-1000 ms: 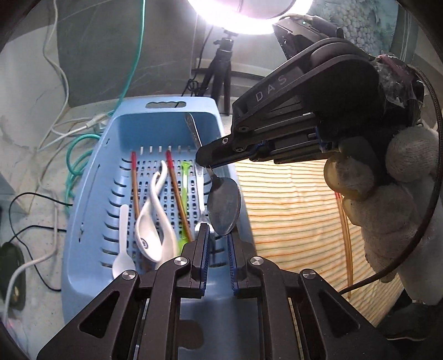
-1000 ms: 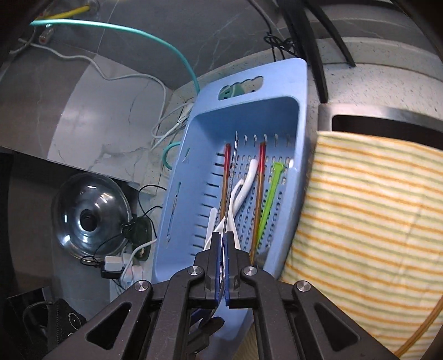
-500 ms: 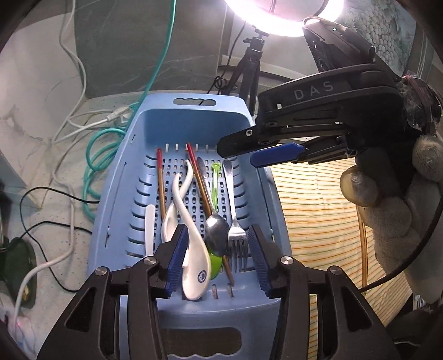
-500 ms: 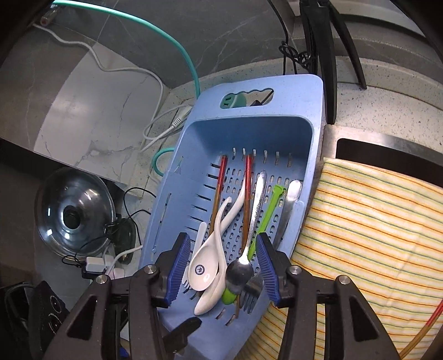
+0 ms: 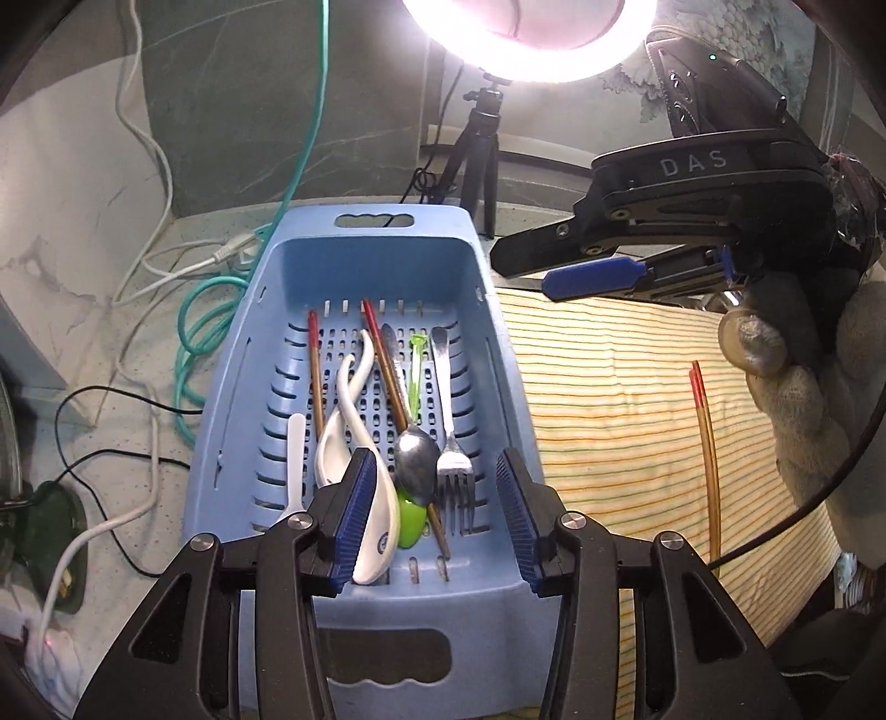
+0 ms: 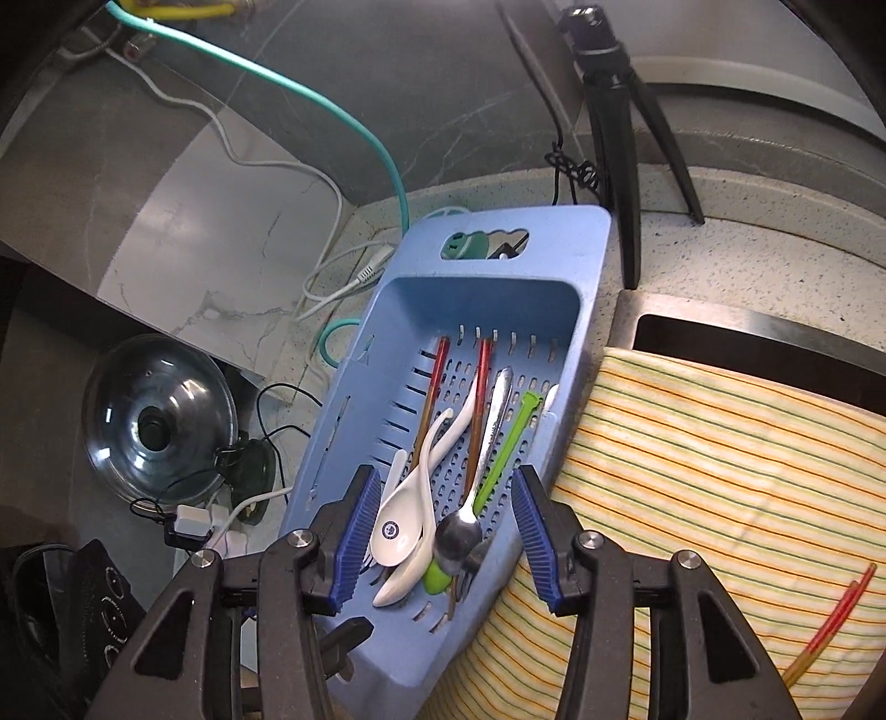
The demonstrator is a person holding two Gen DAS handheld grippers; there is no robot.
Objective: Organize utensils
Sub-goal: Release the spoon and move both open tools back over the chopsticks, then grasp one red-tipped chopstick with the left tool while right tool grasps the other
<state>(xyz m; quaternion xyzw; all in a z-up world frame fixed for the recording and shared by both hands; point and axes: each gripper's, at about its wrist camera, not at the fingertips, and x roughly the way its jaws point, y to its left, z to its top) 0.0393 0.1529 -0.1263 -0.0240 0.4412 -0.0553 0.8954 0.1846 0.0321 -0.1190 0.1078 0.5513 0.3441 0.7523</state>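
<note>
A blue slotted basket (image 5: pixel 266 310) (image 6: pixel 498 266) holds a metal spoon (image 5: pixel 414 465) (image 6: pixel 459 534), a fork (image 5: pixel 454 471), two white ceramic spoons (image 5: pixel 354 382) (image 6: pixel 404 526), red-tipped chopsticks (image 5: pixel 382 354) (image 6: pixel 482 376), a green spoon (image 5: pixel 412 523) (image 6: pixel 501 459) and a white plastic utensil (image 5: pixel 296 459). My left gripper (image 5: pixel 434 498) hangs open over the basket's near end with nothing between its pads. My right gripper (image 6: pixel 446 531) (image 5: pixel 523 274) is open too, above the basket's right side, and a gloved hand (image 5: pixel 797 421) carries it. Another chopstick pair (image 5: pixel 706 432) (image 6: pixel 830 620) lies on the striped cloth (image 5: pixel 609 421) (image 6: pixel 720 454).
A tripod (image 5: pixel 479 149) (image 6: pixel 614 111) with a ring light (image 5: pixel 526 33) stands behind the basket. Teal and white cables (image 5: pixel 194 310) run at its left. A glass pot lid (image 6: pixel 155 421) and plugs (image 6: pixel 194 520) lie left. A dark sink opening (image 6: pixel 747 354) shows beyond the cloth.
A second ago both grippers were shut on the metal spoon above the basket. Both have opened, the spoon now lies in the basket, and the right gripper has risen and drawn back.
</note>
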